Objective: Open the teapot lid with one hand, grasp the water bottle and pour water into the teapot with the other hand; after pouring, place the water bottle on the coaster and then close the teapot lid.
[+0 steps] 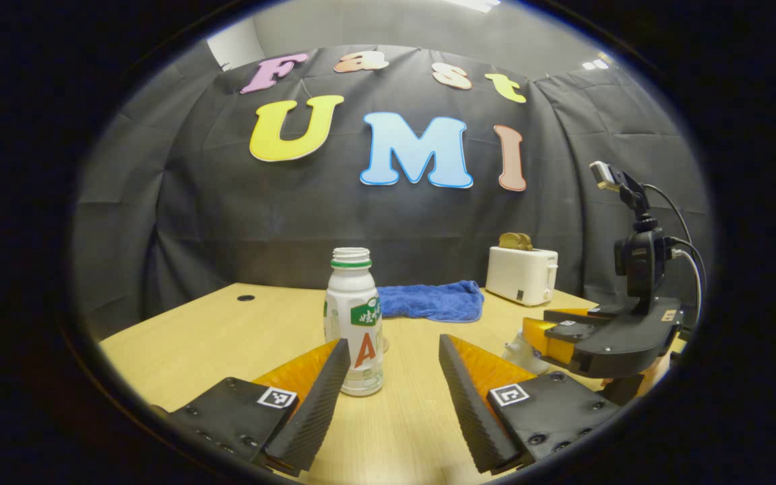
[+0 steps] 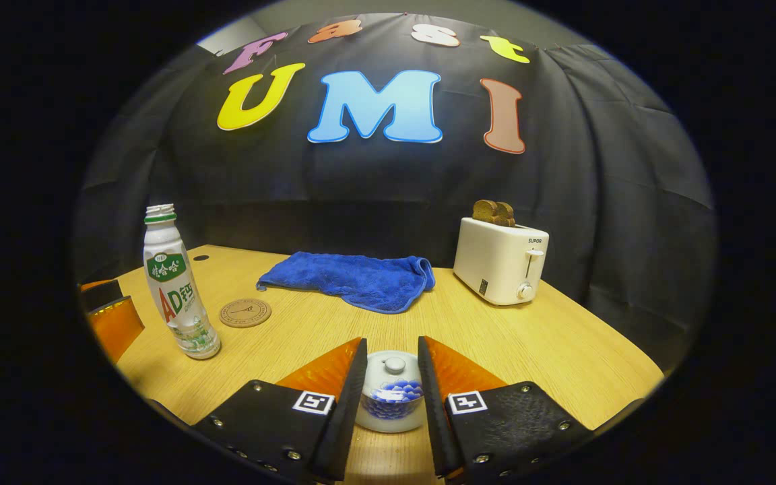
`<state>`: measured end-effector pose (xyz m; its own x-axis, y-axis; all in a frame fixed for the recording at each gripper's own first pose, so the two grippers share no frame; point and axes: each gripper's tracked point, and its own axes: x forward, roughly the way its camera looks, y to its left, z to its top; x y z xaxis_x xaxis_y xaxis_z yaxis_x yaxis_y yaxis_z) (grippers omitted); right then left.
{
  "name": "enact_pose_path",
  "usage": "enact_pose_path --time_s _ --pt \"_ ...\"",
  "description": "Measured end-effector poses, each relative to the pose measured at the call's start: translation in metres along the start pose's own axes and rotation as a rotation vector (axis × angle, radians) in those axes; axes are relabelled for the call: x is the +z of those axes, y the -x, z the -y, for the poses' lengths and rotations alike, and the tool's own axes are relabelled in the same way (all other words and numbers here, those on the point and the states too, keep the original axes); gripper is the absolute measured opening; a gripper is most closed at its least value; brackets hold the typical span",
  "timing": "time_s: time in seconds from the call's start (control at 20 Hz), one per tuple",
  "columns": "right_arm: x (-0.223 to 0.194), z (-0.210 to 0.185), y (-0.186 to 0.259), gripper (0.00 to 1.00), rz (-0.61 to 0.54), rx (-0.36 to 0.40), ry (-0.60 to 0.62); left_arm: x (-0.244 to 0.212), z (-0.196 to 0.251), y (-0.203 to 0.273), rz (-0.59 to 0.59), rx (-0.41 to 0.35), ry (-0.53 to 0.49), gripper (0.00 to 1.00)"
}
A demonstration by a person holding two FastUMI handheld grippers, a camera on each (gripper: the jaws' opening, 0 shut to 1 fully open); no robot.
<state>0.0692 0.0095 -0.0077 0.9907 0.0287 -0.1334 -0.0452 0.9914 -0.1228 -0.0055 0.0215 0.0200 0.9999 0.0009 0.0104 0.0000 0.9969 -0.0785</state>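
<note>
Straddling the lidded teapot [image 2: 391, 391] near the table's [image 2: 563, 350] front edge, the right gripper [image 2: 393, 377] stood open; the left gripper [image 1: 388, 384], open, faced the water bottle [image 1: 354, 323] mid-table; an off-centre pinch could tip the lid

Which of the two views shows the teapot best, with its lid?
The right gripper view: the teapot sits whole between that gripper's open fingers, its lid on, knob and blue pattern clear. In the left gripper view just a pale part of the teapot peeks from behind the right gripper.
</note>
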Motion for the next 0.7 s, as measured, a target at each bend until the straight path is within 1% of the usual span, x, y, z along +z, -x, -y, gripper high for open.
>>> enact_pose_path --time_s 0.2,0.25,0.3,0.45,0.5,0.55,0.6,0.7 --pt "-0.006 -0.006 -0.006 0.47 0.0 0.027 -0.009 -0.004 0.0 -0.002 -0.009 -0.004 0.001 0.94" --pt "0.0 -0.002 -0.008 0.47 0.013 0.014 -0.041 -0.004 0.0 -0.002 -0.011 -0.003 0.002 0.94" --pt "0.0 -0.001 -0.006 0.19 0.009 0.011 -0.038 -0.005 0.0 -0.002 -0.012 -0.004 0.003 0.94" --pt "0.002 -0.003 -0.005 0.2 0.009 0.008 0.008 -0.004 -0.003 -0.003 -0.009 0.001 0.012 0.94" --pt "0.004 0.003 -0.003 0.2 0.018 -0.017 0.005 -0.006 -0.002 -0.003 -0.012 -0.002 0.018 0.94" --pt "0.006 0.002 0.003 0.1 0.006 -0.013 -0.013 -0.007 -0.003 -0.003 -0.016 -0.002 0.022 0.94" --pt "0.002 0.004 -0.007 0.01 0.007 -0.009 -0.021 -0.009 -0.004 -0.004 -0.019 -0.001 0.024 0.94" --pt "0.001 0.003 -0.008 0.01 0.008 -0.009 -0.02 -0.009 -0.006 -0.004 -0.02 0.005 0.024 0.94"
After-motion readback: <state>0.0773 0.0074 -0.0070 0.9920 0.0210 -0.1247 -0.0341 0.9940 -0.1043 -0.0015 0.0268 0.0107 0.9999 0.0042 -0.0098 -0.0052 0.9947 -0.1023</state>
